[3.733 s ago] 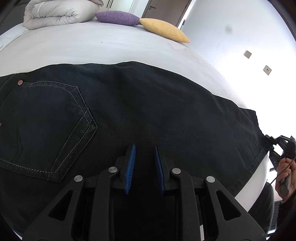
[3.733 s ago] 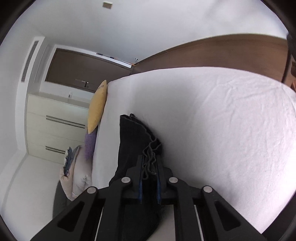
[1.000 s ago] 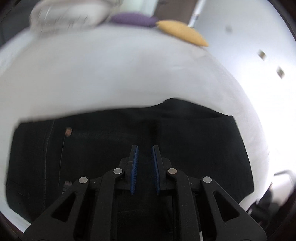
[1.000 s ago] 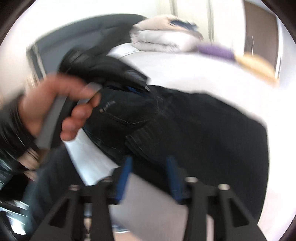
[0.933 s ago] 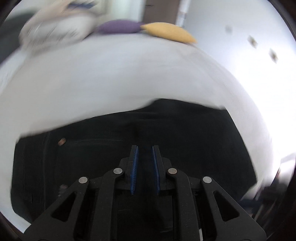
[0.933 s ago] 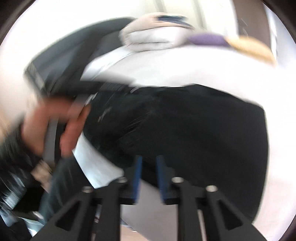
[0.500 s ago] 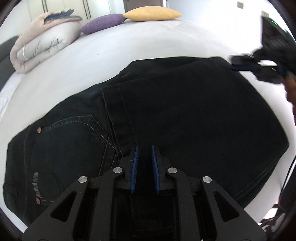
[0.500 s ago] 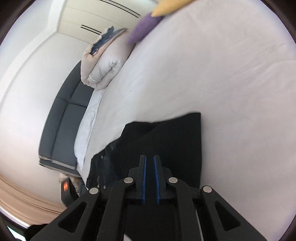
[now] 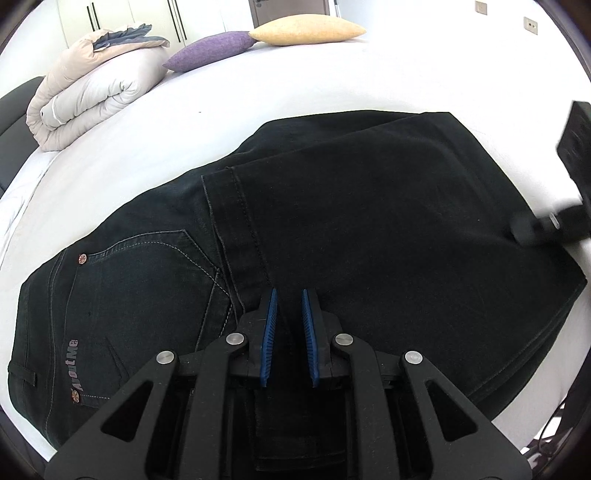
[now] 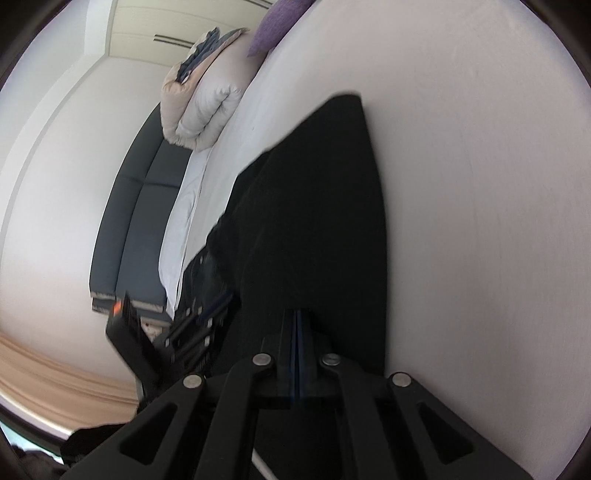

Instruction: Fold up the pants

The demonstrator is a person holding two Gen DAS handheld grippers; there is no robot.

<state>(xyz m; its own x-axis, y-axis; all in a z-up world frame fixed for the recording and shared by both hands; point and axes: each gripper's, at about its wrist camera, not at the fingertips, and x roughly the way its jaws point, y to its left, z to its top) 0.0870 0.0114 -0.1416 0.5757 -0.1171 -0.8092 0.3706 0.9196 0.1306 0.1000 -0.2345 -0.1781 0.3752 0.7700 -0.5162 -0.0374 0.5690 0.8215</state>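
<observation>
Black jeans point(image 9: 369, 229) lie on the white bed point(image 9: 332, 81), the legs folded over the seat so the hem point(image 9: 229, 206) crosses beside the back pocket point(image 9: 147, 273). My left gripper point(image 9: 287, 295) hovers just over the hem's near end, its blue pads a narrow gap apart with nothing pinched. My right gripper point(image 10: 297, 314) points along the jeans point(image 10: 314, 206) near their folded edge; its jaws are closing, the pads meet, and no cloth shows between them. It appears blurred at the right edge of the jeans point(image 9: 517, 230) in the left wrist view. The left gripper point(image 10: 218, 299) shows at lower left in the right wrist view.
A rolled duvet point(image 9: 92, 96), a purple pillow point(image 9: 214, 50) and a yellow pillow point(image 9: 306, 31) lie at the bed's far side. A dark sofa point(image 10: 133, 221) stands beyond the bed's left edge. Wardrobe doors line the back wall.
The right gripper, earlier shut on the hems, has let go, closed empty, rolled and dropped to the jeans' right edge. The legs now lie over the seat. The left gripper sank closer.
</observation>
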